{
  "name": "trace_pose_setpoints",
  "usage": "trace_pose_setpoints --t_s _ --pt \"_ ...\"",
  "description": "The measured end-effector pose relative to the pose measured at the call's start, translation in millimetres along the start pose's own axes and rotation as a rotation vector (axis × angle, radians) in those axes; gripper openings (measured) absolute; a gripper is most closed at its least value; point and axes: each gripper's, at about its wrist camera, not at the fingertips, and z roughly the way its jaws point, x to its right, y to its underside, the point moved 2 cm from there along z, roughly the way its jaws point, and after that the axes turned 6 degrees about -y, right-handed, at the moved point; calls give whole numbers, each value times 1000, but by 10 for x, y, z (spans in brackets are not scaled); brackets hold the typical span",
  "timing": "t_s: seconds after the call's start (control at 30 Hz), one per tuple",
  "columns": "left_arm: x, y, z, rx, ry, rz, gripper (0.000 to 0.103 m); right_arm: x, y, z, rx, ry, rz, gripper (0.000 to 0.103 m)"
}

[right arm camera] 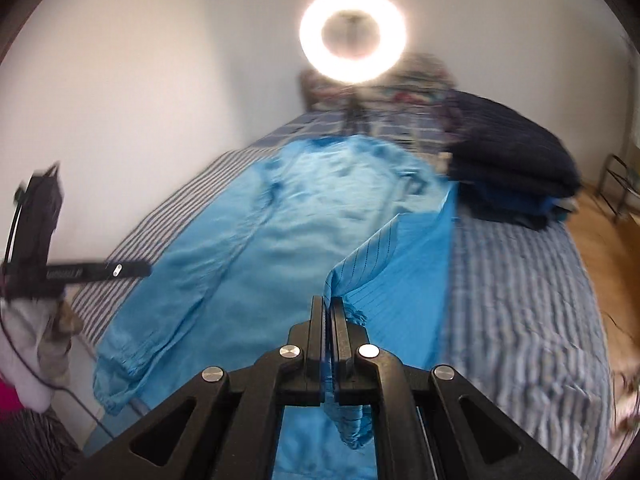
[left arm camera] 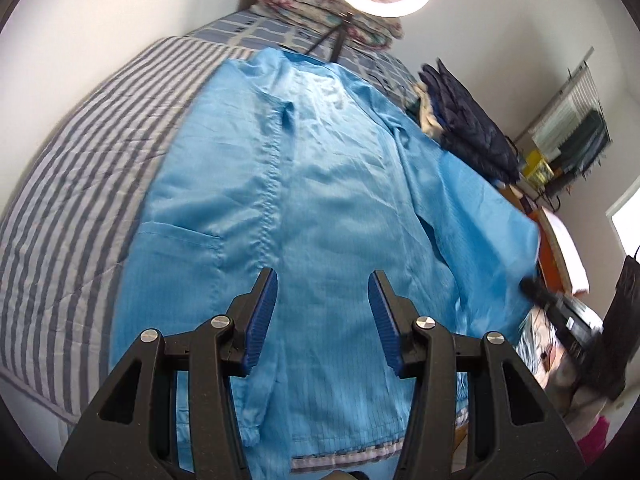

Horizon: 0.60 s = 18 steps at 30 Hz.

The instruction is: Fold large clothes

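- Right gripper (right arm camera: 328,312) pinches the blue coat (right arm camera: 256,240) sleeve, lifted off the bed's (right arm camera: 520,300) right side.
- Left gripper (left arm camera: 323,312), half open and empty, hovers over the coat's hem; the coat runs lengthwise away from it.

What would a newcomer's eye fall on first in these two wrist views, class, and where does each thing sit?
First, the bright blue coat spread along the striped bed, filling the middle of both views. Next, the glowing ring light at the bed's far end. Then the right gripper, jaws shut on a lifted fold of the coat, while the left gripper is open above it.
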Motion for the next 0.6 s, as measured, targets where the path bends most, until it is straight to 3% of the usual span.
trace_pose_setpoints --t_s 0.13,0.3,0.47,0.5,0.53,0.6 --pt "-260 -32 -61 14 -29 -65 49 -594 125 345 -97 -108 -156 0" --pt "-485 14 -15 -20 -46 -107 48 -1188 526 739 -262 -207 -370 0" --pt "-474 100 39 -54 -39 -82 48 -1307 781 838 -356 -266 -435 1" --pt "-452 121 52 -60 -38 -71 49 -1282 785 813 -356 -275 -429 7" --pt "-425 143 70 -70 -35 -59 48 -1251 777 787 -358 -286 -415 22" --pt "-361 186 115 -93 -19 -39 48 -1141 751 676 -350 -325 -374 34"
